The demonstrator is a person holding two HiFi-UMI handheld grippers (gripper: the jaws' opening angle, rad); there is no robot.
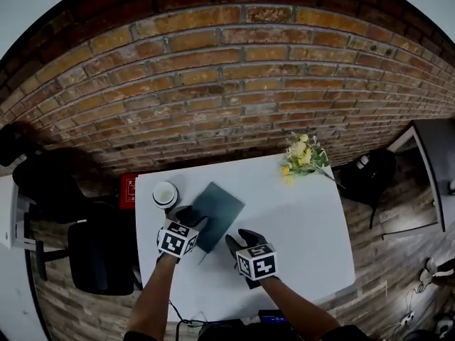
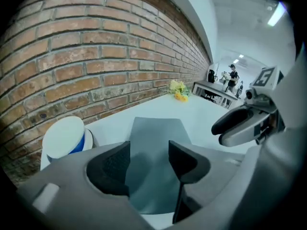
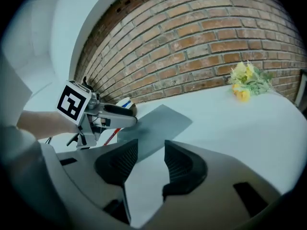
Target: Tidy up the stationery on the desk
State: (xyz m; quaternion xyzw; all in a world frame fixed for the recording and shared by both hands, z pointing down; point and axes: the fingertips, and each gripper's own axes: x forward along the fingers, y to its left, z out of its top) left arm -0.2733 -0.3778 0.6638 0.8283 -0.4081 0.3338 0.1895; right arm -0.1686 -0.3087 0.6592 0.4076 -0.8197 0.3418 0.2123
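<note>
Fingers of left gripper [image 2: 149, 153] and right gripper [image 3: 151, 153] are released, holding nothing; advise seating the left squarely across the near edge of the notebook [image 1: 217, 210] before clenching.

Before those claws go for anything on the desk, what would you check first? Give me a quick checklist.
1. The left claw open, gripping nothing: ok.
2. The right claw open, gripping nothing: ok.
3. The notebook flat on the table: ok.
4. The cup upright beside the notebook: ok.
5. The flowers far off at the table's edge: ok.
6. The left claw touching the notebook: cannot tell.
</note>
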